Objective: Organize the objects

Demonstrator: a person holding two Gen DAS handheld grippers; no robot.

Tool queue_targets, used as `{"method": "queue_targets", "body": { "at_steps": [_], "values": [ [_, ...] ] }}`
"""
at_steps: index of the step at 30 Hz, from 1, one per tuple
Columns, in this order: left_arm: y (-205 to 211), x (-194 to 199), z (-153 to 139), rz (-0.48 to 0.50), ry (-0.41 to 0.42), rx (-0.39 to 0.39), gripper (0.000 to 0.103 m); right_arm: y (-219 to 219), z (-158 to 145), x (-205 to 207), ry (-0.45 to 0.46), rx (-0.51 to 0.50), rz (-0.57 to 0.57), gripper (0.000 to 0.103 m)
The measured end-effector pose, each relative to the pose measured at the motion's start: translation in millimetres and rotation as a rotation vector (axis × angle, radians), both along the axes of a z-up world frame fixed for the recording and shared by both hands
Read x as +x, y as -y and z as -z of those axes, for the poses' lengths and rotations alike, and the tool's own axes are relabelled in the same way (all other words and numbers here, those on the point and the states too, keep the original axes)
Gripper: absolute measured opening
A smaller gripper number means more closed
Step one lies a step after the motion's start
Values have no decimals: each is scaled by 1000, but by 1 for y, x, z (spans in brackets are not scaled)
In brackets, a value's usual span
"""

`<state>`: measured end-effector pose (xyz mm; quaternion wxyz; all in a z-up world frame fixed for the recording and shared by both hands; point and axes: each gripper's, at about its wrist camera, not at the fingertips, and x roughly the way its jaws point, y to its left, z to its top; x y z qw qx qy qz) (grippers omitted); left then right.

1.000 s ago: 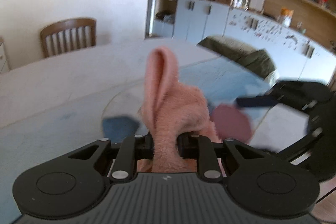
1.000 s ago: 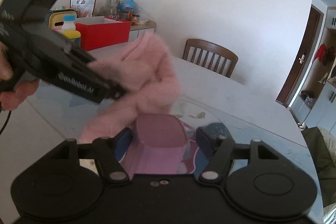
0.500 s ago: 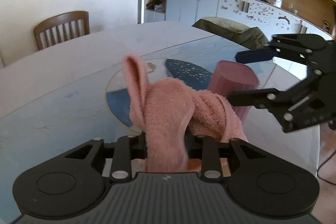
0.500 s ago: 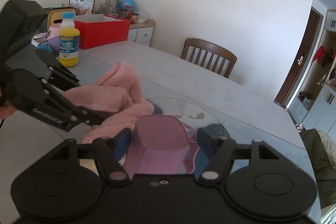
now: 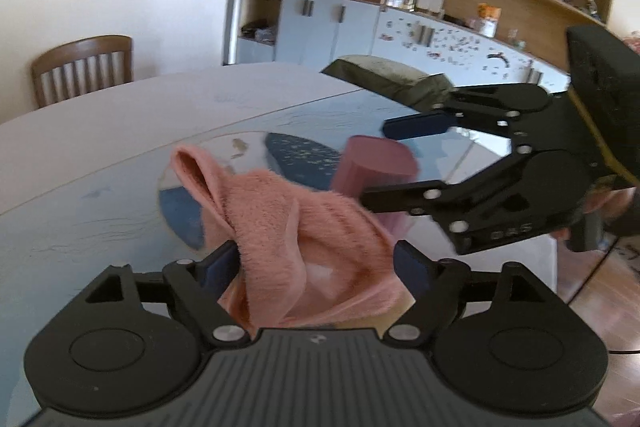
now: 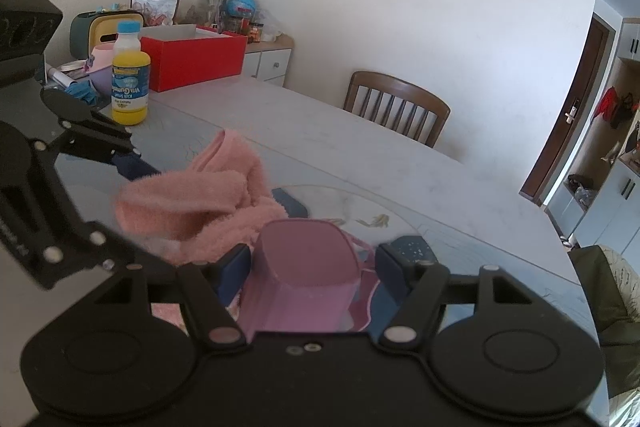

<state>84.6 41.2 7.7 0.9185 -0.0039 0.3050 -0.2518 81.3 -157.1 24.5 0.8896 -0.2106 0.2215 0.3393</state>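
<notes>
A pink fluffy towel (image 5: 296, 227) lies crumpled on the table between the wide-open fingers of my left gripper (image 5: 316, 267); it also shows in the right wrist view (image 6: 192, 211). A mauve cup (image 6: 304, 275) stands upside down between the fingers of my right gripper (image 6: 314, 263), which are spread with a gap on each side. In the left wrist view the cup (image 5: 372, 167) sits just beyond the towel, with the right gripper (image 5: 408, 159) around it. The left gripper (image 6: 128, 167) shows at the left of the right wrist view.
A yellow juice bottle (image 6: 130, 87), a red box (image 6: 192, 55) and clutter stand at the table's far left end. A wooden chair (image 6: 396, 111) stands behind the table (image 6: 360, 163). Cabinets and shelves (image 5: 440, 7) line the far wall.
My left gripper lowered the towel onto the table and opened, letting it go. My right gripper's fingers spread apart from the cup, which stays on the table.
</notes>
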Motion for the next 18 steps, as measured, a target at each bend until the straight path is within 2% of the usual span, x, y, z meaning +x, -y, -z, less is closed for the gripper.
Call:
{"method": "queue_targets", "body": {
  "at_steps": [4, 8, 10, 18],
  "values": [
    [12, 2, 6, 2, 5, 33, 94, -2, 0, 0, 1, -4, 1, 69],
    [29, 5, 19, -8, 1, 117, 95, -4, 0, 0, 1, -3, 4, 69],
    [35, 5, 20, -15, 39, 161, 96, -4, 1, 0, 2, -5, 6, 69],
    [3, 18, 11, -128, 52, 128, 96, -6, 2, 1, 9, -21, -3, 69]
  ]
}}
